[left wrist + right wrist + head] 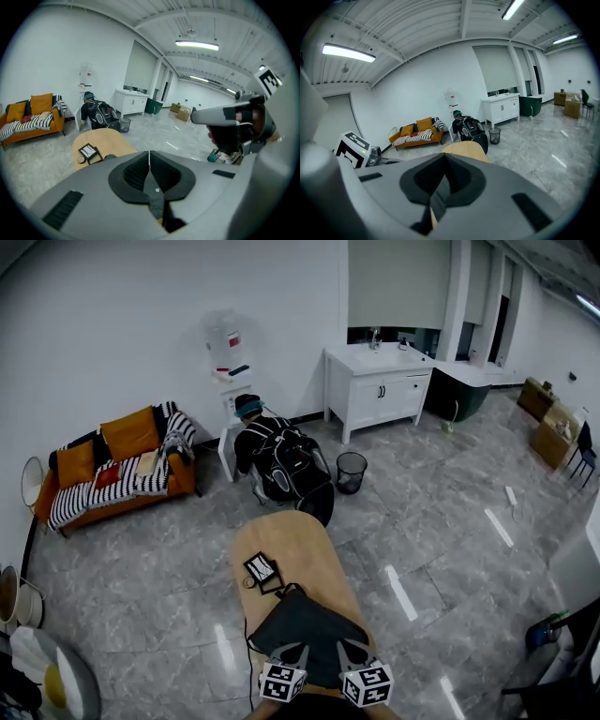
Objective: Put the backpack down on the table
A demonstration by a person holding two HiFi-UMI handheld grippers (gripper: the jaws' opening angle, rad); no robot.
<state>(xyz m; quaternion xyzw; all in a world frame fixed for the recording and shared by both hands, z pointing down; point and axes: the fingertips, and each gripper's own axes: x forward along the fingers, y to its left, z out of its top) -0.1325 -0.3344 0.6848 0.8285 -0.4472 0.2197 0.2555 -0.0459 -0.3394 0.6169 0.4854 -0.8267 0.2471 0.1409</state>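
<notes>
A black backpack (305, 629) hangs over the near end of the oval wooden table (300, 540), filling the bottom centre of the head view. My left gripper (286, 654) and right gripper (359, 657) hold its near edge side by side. Seen from the left gripper (150, 161), the jaws are shut on a strip of dark fabric (156, 199). In the right gripper view the right gripper (443, 180) is likewise shut on a dark strip (439, 199). How much of the pack rests on the table is hidden.
A black picture frame (262, 569) and a small round thing (248, 583) lie on the table beyond the pack. A person (281, 460) wearing a black backpack crouches at the far end, beside a waste bin (351, 472). An orange sofa (112, 470) stands on the left and a white cabinet (380, 390) behind.
</notes>
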